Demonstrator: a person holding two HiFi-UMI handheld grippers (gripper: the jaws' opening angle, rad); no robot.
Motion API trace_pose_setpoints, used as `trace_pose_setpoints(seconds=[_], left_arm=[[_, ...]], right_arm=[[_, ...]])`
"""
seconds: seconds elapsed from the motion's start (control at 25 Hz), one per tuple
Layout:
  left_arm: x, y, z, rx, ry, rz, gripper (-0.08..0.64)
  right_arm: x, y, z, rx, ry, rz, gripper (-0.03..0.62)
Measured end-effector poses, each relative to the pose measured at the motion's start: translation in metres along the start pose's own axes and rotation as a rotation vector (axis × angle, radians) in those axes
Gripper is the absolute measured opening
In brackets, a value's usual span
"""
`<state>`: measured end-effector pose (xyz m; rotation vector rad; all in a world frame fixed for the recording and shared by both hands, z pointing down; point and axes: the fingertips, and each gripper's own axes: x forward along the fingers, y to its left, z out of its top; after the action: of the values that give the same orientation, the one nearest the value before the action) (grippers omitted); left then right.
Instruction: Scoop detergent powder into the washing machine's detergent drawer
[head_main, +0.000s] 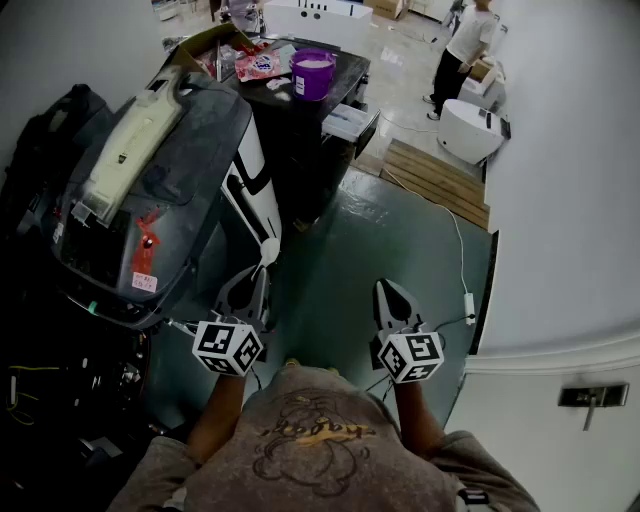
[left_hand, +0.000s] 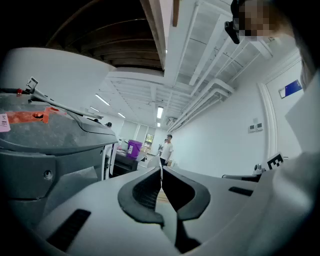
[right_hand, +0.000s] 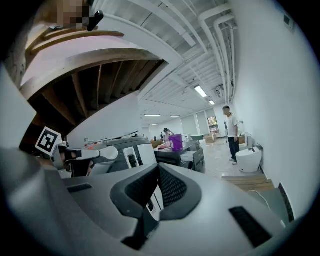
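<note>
My left gripper (head_main: 262, 272) and right gripper (head_main: 385, 288) are held low, close to the person's chest, over the dark green floor. Both are shut with nothing in them, jaws pressed together in the left gripper view (left_hand: 161, 172) and the right gripper view (right_hand: 158, 167). Far ahead, a purple tub (head_main: 313, 72) of white powder stands on a black unit (head_main: 300, 140). A pale drawer (head_main: 350, 122) juts from that unit's right side. The tub shows small in both gripper views (left_hand: 134, 148) (right_hand: 176, 141). A pink packet (head_main: 258, 65) lies beside it.
A dark grey top-lid machine (head_main: 150, 190) with a white front panel stands close on the left. A wooden pallet (head_main: 435, 180), a white toilet-like fixture (head_main: 470, 130) and a standing person (head_main: 465, 40) are at the back right. A white cable (head_main: 462, 255) runs along the right wall.
</note>
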<state>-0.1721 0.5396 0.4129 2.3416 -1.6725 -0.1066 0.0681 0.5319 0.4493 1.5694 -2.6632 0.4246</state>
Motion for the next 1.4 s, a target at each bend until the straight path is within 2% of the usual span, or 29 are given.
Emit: trace_pose_setpoints(seconds=[0.28, 0.8, 1.12, 1.4], left_arm=[[-0.002, 0.002, 0.005, 0.001, -0.001, -0.017, 0.025], [0.015, 0.022, 0.01, 0.007, 0.005, -0.069, 0.025], [0.055, 0.034, 0.009, -0.007, 0.002, -0.077, 0.025], [0.122, 0.047, 0.015, -0.016, -0.006, -0.07, 0.025]], right_arm=[[0.0, 0.008, 0.001, 0.006, -0.007, -0.009, 0.002], [0.01, 0.021, -0.015, 0.019, -0.008, -0.076, 0.002], [0.048, 0.002, -0.004, 0.008, -0.011, -0.083, 0.003], [0.104, -0.031, 0.005, 0.001, 0.001, -0.07, 0.003]])
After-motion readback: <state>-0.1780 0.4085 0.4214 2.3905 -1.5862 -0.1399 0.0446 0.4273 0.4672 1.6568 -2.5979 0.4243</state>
